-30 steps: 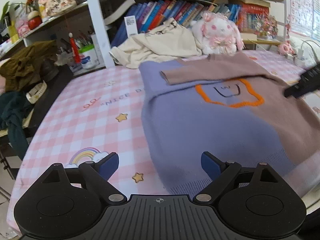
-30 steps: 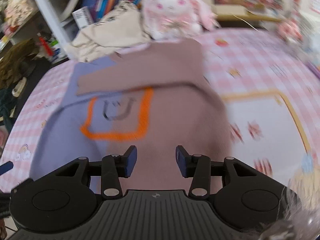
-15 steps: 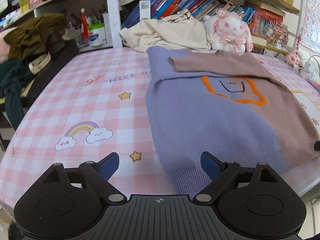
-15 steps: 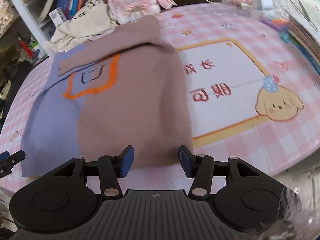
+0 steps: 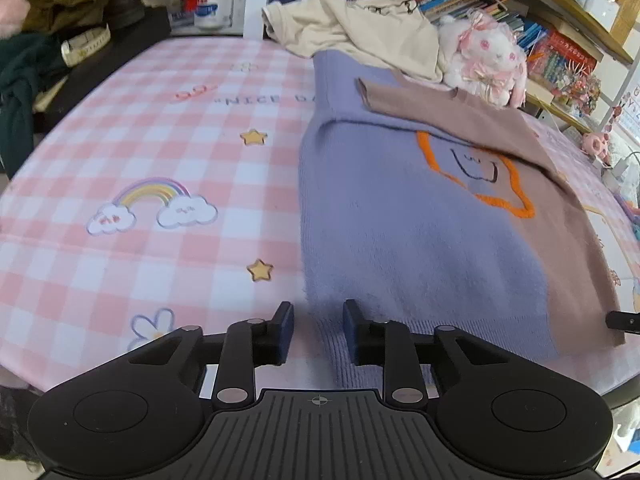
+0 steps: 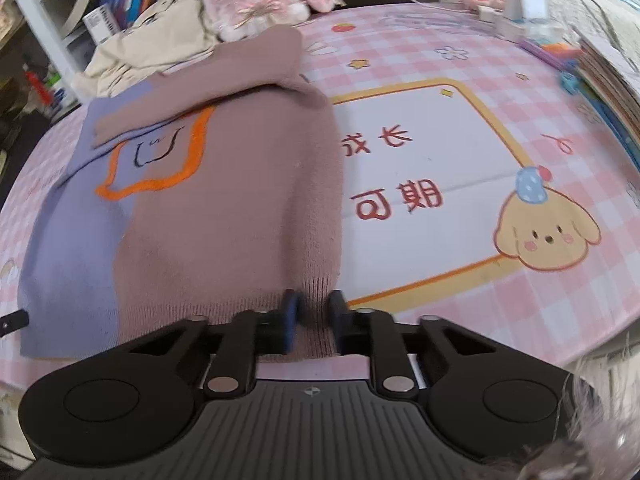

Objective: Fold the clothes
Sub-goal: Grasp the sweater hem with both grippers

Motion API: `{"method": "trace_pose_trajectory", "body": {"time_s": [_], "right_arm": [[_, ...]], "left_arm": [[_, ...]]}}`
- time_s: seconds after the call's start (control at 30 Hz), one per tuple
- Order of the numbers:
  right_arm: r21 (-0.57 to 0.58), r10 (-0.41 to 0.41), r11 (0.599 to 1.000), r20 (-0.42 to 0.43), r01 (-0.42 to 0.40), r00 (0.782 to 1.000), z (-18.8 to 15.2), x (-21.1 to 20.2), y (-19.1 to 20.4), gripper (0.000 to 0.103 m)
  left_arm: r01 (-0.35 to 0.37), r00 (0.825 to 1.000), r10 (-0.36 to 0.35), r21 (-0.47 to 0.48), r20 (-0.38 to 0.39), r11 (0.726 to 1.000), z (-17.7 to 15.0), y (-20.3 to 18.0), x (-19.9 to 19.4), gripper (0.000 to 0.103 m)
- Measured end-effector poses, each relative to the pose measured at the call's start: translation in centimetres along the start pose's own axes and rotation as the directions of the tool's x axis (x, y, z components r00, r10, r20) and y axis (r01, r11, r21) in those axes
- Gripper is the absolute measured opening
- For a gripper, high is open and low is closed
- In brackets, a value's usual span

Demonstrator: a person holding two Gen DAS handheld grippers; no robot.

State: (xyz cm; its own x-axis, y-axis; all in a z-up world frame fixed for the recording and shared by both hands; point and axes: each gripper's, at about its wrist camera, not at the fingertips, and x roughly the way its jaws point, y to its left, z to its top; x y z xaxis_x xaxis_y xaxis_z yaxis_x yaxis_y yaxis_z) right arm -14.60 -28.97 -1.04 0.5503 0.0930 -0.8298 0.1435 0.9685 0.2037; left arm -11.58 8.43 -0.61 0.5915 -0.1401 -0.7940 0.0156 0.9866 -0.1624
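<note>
A knit sweater (image 5: 400, 220), lavender on one half and mauve on the other with an orange star outline, lies flat on the pink checked table cover (image 5: 160, 152), a mauve sleeve folded across its chest. My left gripper (image 5: 318, 320) is at the lavender hem's near left corner. Its jaws are closing with the hem edge between them, and the left pad still stands clear of the cloth. My right gripper (image 6: 314, 306) is at the near right corner of the sweater (image 6: 224, 200). Its jaws are closing and the pads pinch the mauve ribbed hem.
A cream garment (image 5: 360, 28) and a plush rabbit (image 5: 484, 52) lie just behind the sweater, below shelves of books. Dark clothes (image 5: 24, 68) are piled off the table's left side. Cables and stacked books (image 6: 600, 64) line the right edge. The table's front edge is directly below both grippers.
Both grippers came down and nearer to the sweater's hem corners. Their jaws narrowed from wide apart, the right pair onto the mauve hem. The left view rolled.
</note>
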Motion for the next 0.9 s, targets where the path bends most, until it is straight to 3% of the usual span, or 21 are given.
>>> {"method": "trace_pose_trajectory", "body": {"time_s": [0.13, 0.2, 0.27, 0.33, 0.4, 0.53, 0.57, 0.63, 0.8, 0.9], "right_arm": [[-0.022, 0.009, 1.000, -0.004, -0.009, 1.000, 0.3, 0.2, 0.2, 0.010], [-0.032, 0.014, 0.999, -0.004, -0.014, 1.000, 0.5, 0.1, 0.3, 0.010], [-0.052, 0.078, 0.996, 0.045, -0.075, 0.996, 0.8, -1.2, 0.7, 0.010], [-0.097, 0.155, 0.985, 0.094, -0.146, 0.983, 1.1, -2.7, 1.2, 0.010], [-0.117, 0.158, 0.982, 0.086, -0.147, 0.984, 1.4, -2.9, 1.4, 0.010], [-0.037, 0.176, 0.984, 0.003, -0.175, 0.984, 1.3, -1.0, 0.0, 0.020], [-0.009, 0.189, 0.982, -0.009, -0.189, 0.982, 1.3, -0.6, -0.4, 0.022], [0.049, 0.220, 0.975, -0.026, -0.218, 0.975, 1.4, 0.1, -1.2, 0.028], [0.179, 0.282, 0.945, -0.026, -0.273, 0.959, 2.2, 1.7, -3.0, 0.029], [0.226, 0.313, 0.926, -0.015, -0.302, 0.950, 2.8, 2.3, -3.5, 0.030]], "left_arm": [[0.012, 1.000, -0.012, -0.036, 0.000, 0.999, 0.3, -0.1, 0.3, 0.005], [0.023, 1.000, -0.022, -0.038, 0.021, 0.999, 0.6, -0.5, -0.2, 0.004], [0.070, 0.994, -0.069, -0.009, 0.079, 0.997, 1.0, -1.4, -1.6, 0.005], [0.096, 0.992, -0.096, 0.006, 0.086, 0.995, 1.3, -1.8, -2.0, 0.009], [0.115, 0.990, -0.115, 0.000, 0.076, 0.993, 1.4, -1.8, -2.0, 0.014], [0.155, 0.988, -0.151, -0.125, 0.036, 0.980, 0.8, -0.2, -1.0, 0.046], [0.168, 0.986, -0.164, -0.154, 0.035, 0.974, 0.7, 0.1, -0.8, 0.050], [0.190, 0.982, -0.186, -0.196, 0.040, 0.962, 0.5, 0.6, -0.6, 0.050], [0.154, 0.988, -0.153, -0.256, 0.025, 0.954, 0.2, 1.3, 0.5, 0.046], [0.167, 0.986, -0.165, -0.298, 0.033, 0.940, 0.0, 1.8, 0.5, 0.045]]}}
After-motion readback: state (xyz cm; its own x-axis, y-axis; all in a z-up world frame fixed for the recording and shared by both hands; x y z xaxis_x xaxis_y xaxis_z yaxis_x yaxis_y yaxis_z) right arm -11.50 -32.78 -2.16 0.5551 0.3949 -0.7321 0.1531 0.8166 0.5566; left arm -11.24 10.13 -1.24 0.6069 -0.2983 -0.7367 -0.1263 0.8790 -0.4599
